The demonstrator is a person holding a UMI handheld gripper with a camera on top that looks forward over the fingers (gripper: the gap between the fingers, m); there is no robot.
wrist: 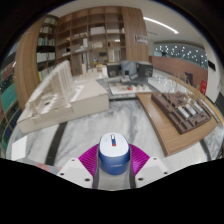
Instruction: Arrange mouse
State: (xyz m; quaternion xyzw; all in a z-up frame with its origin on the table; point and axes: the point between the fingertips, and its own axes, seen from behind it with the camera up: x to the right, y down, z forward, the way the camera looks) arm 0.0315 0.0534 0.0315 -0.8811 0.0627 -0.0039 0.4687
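Observation:
A white and blue computer mouse [112, 153] with a small red mark near its front sits between my gripper's [112, 163] two magenta pads [87, 160], which press against its sides. The gripper is shut on the mouse and holds it above a pale marbled table top [70, 140]. The mouse's rear end is hidden down between the fingers.
A long white architectural model [60, 100] stands on the table to the left. A wooden tray-like model [182, 115] lies to the right. Shelving [90, 35] and office desks fill the room beyond.

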